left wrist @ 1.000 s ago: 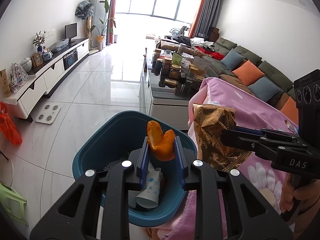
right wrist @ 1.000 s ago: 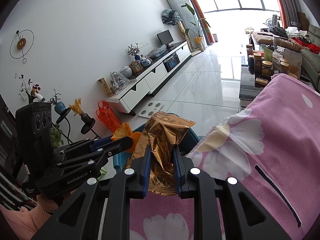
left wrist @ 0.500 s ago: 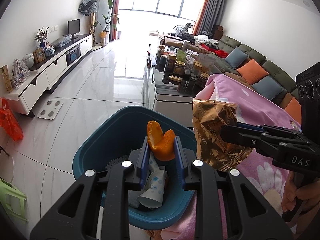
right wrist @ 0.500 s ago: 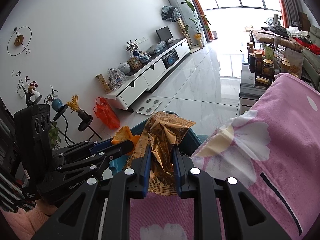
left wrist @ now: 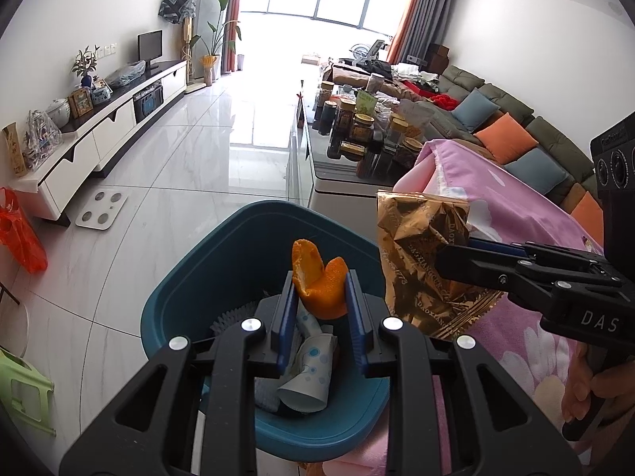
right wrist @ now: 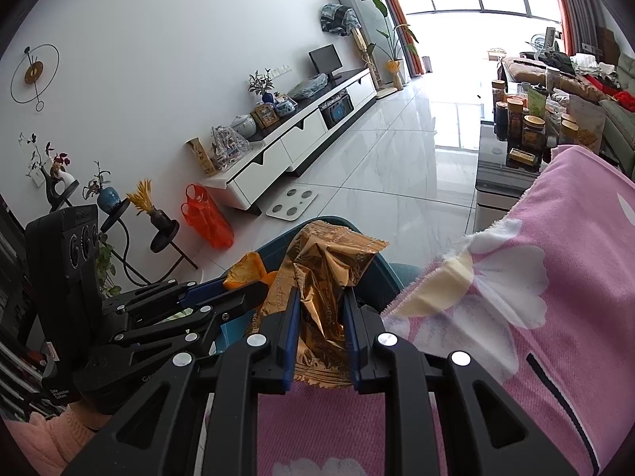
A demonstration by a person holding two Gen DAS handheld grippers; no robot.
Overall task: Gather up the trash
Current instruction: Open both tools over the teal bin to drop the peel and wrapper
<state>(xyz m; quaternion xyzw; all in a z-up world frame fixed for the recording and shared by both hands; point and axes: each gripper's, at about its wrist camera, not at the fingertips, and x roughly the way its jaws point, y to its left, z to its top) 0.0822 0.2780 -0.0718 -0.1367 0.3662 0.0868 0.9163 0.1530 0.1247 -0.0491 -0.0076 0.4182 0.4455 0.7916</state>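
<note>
Two grippers are up at once, each with one piece of trash. The left gripper (left wrist: 320, 301) is clamped on a single piece of orange peel (left wrist: 317, 283), held between its blue pads directly above the one teal bin (left wrist: 222, 261). Below the peel, inside the bin, lie one crumpled paper cup with blue dots (left wrist: 311, 373) and what looks like a brush head, only partly visible. Just to the right of the left gripper, the right gripper (right wrist: 320, 317) grips one crinkled gold foil wrapper (right wrist: 325, 269), which stands up between its fingers at the bin's right edge, beside the pink flowered blanket (right wrist: 535, 337). Seen from the right gripper, the peel (right wrist: 246, 271) sits just left of the wrapper. Ahead of both, several brown-lidded jars (left wrist: 363, 127) crowd the glass surface.
</note>
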